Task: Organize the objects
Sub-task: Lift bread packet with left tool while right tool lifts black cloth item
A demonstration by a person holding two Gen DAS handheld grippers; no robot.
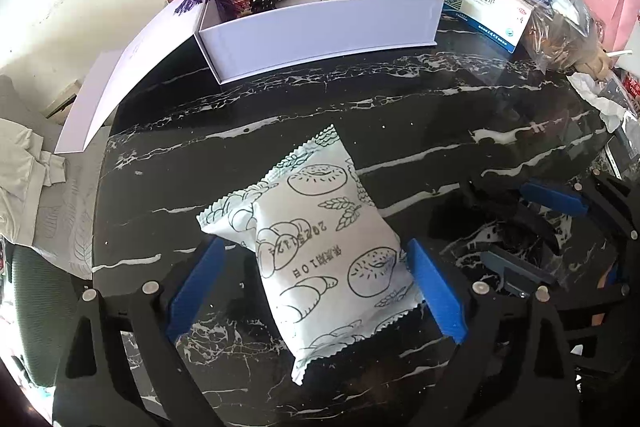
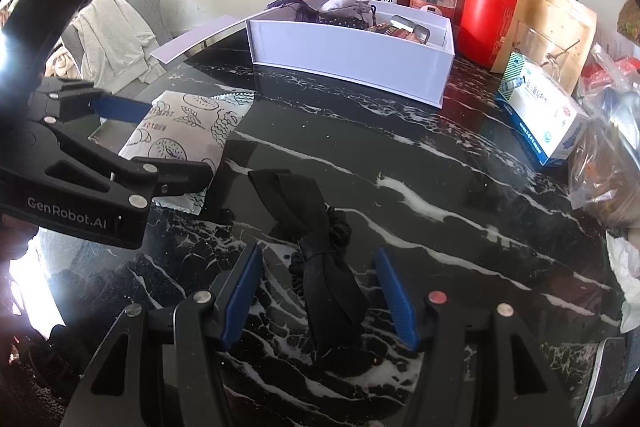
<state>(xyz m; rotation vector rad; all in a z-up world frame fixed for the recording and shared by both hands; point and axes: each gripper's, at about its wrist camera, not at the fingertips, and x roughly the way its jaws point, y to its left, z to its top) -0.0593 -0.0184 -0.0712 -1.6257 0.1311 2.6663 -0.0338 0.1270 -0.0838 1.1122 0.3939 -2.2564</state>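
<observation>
Both wide apart, gripping nothing — left gripper (image 1: 316, 283) straddles the snack packet (image 1: 320, 251), right gripper (image 2: 320, 297) the black bow (image 2: 320, 267) — bare marble tabletop (image 2: 440, 187) beyond.

The white box (image 1: 320, 31) wall hides most of its contents; medicine carton (image 2: 548, 115) print unreadable.

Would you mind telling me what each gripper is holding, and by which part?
Nothing is held. The left gripper straddles the snack packet and the right gripper straddles the black bow, jaws open.
</observation>
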